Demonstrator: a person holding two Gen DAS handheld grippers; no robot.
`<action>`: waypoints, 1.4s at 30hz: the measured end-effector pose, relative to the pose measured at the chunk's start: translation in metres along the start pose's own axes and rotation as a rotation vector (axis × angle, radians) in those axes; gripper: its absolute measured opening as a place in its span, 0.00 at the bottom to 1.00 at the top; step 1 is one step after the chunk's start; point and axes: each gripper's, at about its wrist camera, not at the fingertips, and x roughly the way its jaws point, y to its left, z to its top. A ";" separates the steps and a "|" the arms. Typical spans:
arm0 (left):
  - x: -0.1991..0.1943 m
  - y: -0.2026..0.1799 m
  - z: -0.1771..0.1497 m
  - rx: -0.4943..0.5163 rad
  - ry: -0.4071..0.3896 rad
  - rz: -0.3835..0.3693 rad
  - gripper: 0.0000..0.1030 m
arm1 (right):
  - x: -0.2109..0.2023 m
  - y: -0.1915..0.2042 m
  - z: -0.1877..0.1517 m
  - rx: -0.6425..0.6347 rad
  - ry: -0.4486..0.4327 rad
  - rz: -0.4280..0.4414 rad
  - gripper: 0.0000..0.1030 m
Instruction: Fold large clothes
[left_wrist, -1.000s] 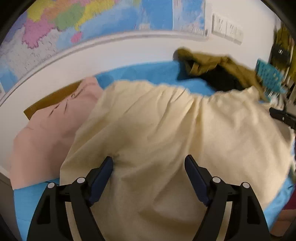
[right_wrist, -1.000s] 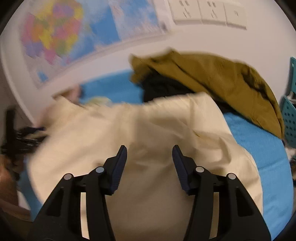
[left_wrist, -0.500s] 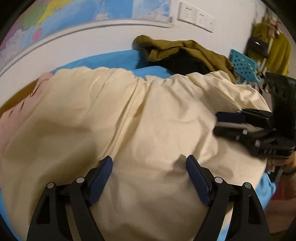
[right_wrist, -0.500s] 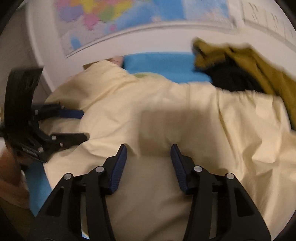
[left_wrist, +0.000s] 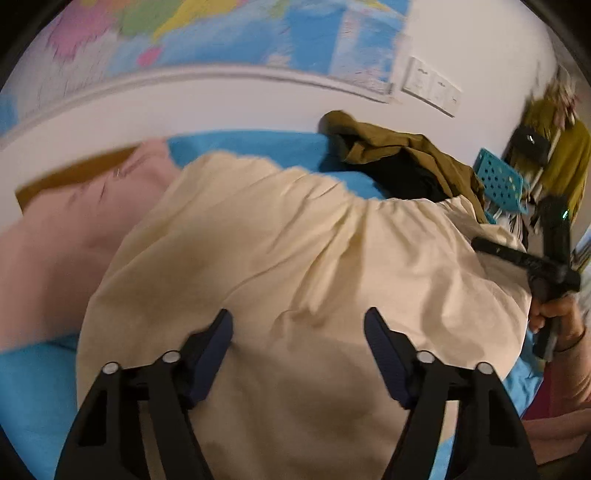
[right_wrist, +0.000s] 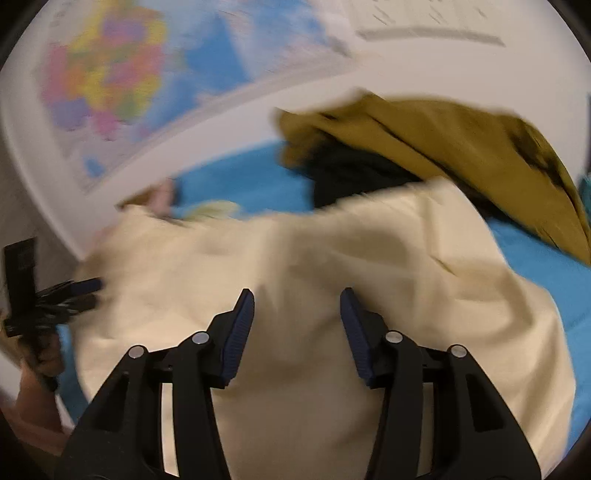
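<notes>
Half a second ago our two claws were close together over the cloth, the right one reaching in flat from 3 o'clock of the left view. Now they have drawn apart: the right claw (left_wrist: 480, 243) sits out at the far 3 o'clock edge of the cream garment (left_wrist: 295, 266), and the pink garment (left_wrist: 74, 240) has come back into sight at 9 o'clock. We read this as a smoothing pass just finished, or a fold just laid, with both claws pulling back to look for the next edge; which of the two, we cannot say for sure.

Our left claw (left_wrist: 298, 332) is spread wide and holds nothing, its blue pads above the cloth. In the right view our right claw (right_wrist: 297, 310) is also parted, more narrowly, with nothing between the pads. The left claw (right_wrist: 88, 291) shows at 9 o'clock there, blurred by motion.

The cream garment lies on the blue bed sheet (left_wrist: 33, 391), filling the middle of both views. It is broad and mostly flat, with gathered creases along its far hem at 12 o'clock and soft wrinkles in the middle. The olive jacket (right_wrist: 461, 147) is heaped over something black at 1 o'clock, touching the cream cloth's far corner.
</notes>
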 end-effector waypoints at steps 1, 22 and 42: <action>0.002 0.002 0.000 -0.006 0.002 -0.007 0.65 | 0.000 -0.006 -0.003 0.011 -0.004 0.003 0.25; -0.017 0.009 -0.027 -0.005 -0.040 0.221 0.72 | -0.043 -0.039 -0.034 0.094 -0.047 -0.080 0.41; -0.018 -0.014 0.011 0.070 -0.098 0.258 0.77 | -0.032 0.046 0.002 -0.071 -0.088 0.039 0.59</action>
